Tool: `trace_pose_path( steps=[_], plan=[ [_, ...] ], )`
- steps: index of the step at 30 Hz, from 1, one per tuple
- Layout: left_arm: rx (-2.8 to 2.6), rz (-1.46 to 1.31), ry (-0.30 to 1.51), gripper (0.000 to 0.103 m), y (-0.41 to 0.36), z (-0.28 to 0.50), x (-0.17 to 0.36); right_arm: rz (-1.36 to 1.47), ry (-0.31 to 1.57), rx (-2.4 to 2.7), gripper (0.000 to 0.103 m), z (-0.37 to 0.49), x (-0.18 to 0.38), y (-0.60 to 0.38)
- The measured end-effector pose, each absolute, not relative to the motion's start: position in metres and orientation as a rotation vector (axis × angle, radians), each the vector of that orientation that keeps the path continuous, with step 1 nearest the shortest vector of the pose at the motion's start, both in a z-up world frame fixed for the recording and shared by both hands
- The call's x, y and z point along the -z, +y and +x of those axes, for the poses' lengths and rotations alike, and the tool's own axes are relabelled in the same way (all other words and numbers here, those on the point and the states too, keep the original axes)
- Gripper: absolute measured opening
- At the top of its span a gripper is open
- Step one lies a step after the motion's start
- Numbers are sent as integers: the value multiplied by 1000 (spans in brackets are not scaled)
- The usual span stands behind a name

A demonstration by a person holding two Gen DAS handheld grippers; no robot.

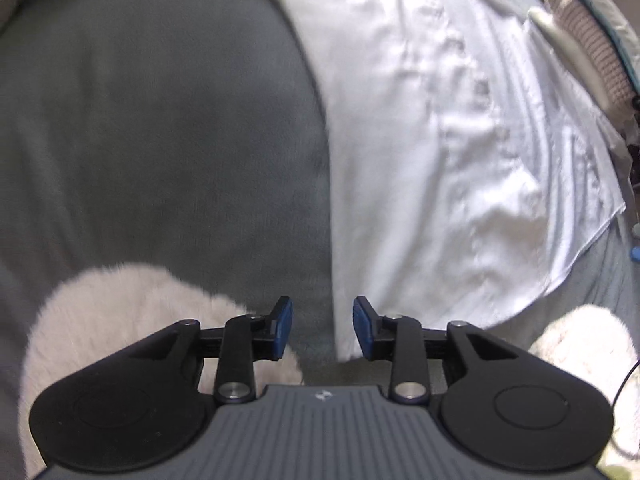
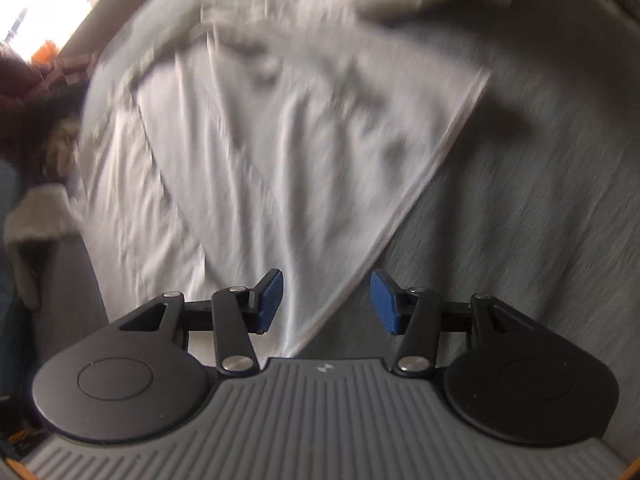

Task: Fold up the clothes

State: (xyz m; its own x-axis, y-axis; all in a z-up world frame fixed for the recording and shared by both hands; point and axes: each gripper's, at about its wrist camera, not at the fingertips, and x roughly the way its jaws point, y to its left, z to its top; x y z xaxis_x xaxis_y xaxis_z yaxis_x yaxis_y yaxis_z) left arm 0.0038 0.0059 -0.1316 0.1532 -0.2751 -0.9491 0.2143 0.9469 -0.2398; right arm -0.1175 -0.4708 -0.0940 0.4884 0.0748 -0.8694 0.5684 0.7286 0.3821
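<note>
A white shirt [image 1: 440,132] lies spread flat on a grey bed cover [image 1: 152,128], with a straight folded edge down its left side. My left gripper [image 1: 322,328] hovers over the lower end of that edge, open, with nothing between its blue pads. In the blurred right wrist view the same shirt [image 2: 280,152] narrows to a point near the bottom. My right gripper [image 2: 326,304] hangs above that point, open and holding nothing.
A fluffy white cushion [image 1: 120,320] sits at the lower left beside the left gripper, and another fluffy white thing [image 1: 588,344] at the lower right. Folded knitwear [image 1: 588,48] is stacked at the far right. Dark clothing [image 2: 32,112] lies left of the bed.
</note>
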Motion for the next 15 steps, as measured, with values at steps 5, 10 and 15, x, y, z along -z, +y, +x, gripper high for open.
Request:
trace_pose_path(
  steps=[5,10,15],
  plan=[
    [452,-6,1316,34,-35,14,132,740,858,478,48,-129,120,-547],
    [504,103,1308,34,-87,21,149,721,769,491,46,-81,158,-605],
    [487,244,1329,34,-114,17,165,664,787,344,44,-38,170,-624]
  ],
)
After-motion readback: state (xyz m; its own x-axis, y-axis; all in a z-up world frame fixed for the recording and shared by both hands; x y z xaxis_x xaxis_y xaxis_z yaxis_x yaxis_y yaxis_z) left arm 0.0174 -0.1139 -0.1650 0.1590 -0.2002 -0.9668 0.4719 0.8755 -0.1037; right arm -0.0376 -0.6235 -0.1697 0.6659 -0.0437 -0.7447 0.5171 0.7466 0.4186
